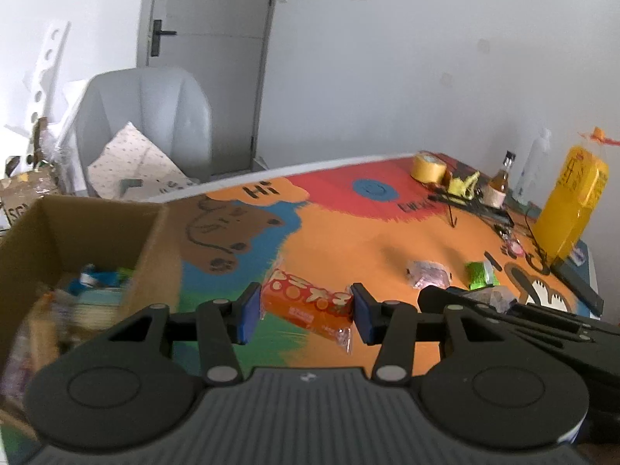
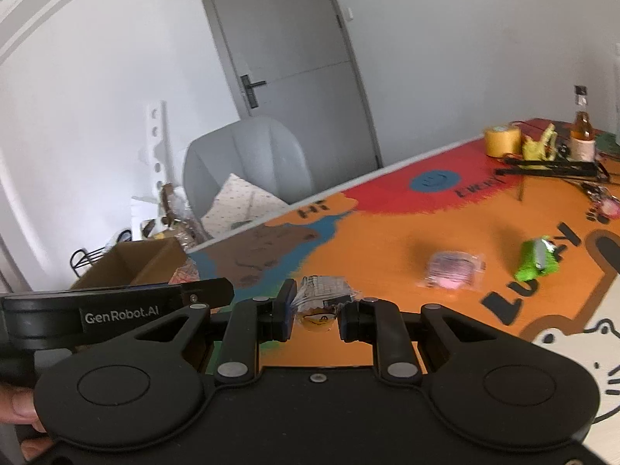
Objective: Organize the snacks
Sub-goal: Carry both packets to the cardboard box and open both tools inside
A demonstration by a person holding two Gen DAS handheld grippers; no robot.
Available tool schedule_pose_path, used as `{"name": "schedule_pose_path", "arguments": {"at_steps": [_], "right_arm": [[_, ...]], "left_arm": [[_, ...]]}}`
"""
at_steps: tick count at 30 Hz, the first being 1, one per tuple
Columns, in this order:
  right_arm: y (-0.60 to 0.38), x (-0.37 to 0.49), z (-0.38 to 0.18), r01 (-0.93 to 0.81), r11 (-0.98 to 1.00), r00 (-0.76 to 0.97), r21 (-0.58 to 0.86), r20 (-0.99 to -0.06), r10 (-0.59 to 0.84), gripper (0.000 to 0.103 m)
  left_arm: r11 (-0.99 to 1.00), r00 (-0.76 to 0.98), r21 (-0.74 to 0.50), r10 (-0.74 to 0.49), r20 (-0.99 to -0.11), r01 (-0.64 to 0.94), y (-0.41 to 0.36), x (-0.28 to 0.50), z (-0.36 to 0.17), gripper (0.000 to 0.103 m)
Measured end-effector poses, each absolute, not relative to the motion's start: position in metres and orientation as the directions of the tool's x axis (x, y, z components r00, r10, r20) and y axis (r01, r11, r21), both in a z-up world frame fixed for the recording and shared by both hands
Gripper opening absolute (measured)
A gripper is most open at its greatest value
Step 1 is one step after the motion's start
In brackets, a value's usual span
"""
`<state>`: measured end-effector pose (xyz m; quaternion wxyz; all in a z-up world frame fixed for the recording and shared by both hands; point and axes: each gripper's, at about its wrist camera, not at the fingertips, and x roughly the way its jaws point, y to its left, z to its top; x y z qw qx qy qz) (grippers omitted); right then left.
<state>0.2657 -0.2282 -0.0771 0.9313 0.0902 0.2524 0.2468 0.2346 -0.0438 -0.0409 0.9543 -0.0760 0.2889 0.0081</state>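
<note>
My left gripper (image 1: 306,307) is shut on an orange snack packet (image 1: 310,302), its blue pads pressing both ends, held above the colourful table mat (image 1: 348,232). To its left stands an open cardboard box (image 1: 155,255) with several snacks (image 1: 97,279) inside. My right gripper (image 2: 316,310) is shut on a crinkly clear-wrapped snack (image 2: 321,290) with a yellow piece showing below. A pink packet (image 2: 453,269) and a green packet (image 2: 536,257) lie on the mat further right. In the right wrist view the box (image 2: 128,263) sits beyond the left gripper's black body.
A yellow tape roll (image 1: 428,166), a small bottle (image 1: 502,178), black rods and a tall yellow container (image 1: 573,201) crowd the table's far right. A grey chair (image 1: 147,116) with a cushion stands behind the box, before a grey door (image 1: 209,19).
</note>
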Motion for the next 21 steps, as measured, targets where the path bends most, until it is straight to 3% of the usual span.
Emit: {"name": "schedule_pose_path", "arguments": {"at_steps": [21], "right_arm": [[-0.142,0.238,-0.043,-0.542,0.808,0.700,0.232,-0.408,0.587,0.020]], "left_arm": [[0.968,0.865,-0.167,0.082,-0.495,-0.187,0.045,0.169,-0.010,0.048]]}}
